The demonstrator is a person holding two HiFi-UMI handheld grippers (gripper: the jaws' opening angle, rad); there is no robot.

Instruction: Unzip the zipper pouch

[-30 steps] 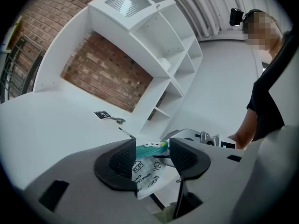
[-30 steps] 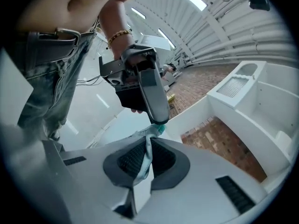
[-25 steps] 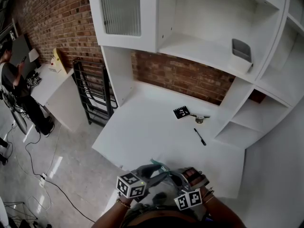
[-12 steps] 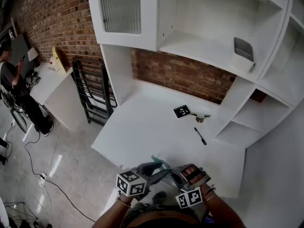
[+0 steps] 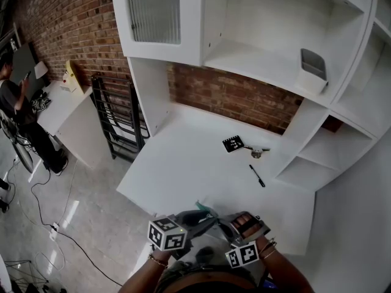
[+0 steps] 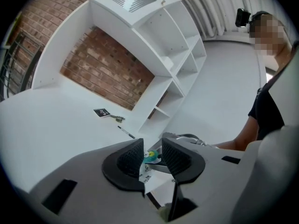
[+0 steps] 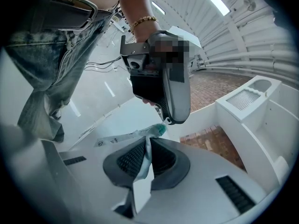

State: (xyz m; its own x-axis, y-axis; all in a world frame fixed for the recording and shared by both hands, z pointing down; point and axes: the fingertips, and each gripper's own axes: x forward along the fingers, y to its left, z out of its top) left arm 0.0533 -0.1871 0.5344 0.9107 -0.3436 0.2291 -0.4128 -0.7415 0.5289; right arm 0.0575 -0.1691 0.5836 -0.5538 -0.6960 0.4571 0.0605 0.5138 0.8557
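- Right gripper (image 7: 146, 146) is clamped tight on the clear pouch (image 7: 122, 137), which hangs between both tools by the white table's (image 5: 183, 163) near edge.
- Left gripper (image 6: 152, 149) is closing now, with the teal zipper pull (image 6: 150, 156) between its jaws (not pinched yet, it seems).

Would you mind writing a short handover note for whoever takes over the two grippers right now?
Right gripper: jaws shut on an edge of the clear zipper pouch, holding it in the air.
Left gripper: jaws closing around the teal zipper slider, not yet pressing on it.
Pouch: in front of the person, by the near edge of the white desk.
Done: pouch steadied, slider lined up.
Left: pinch the slider and pull it along the zipper. How far it is already open can't be told.
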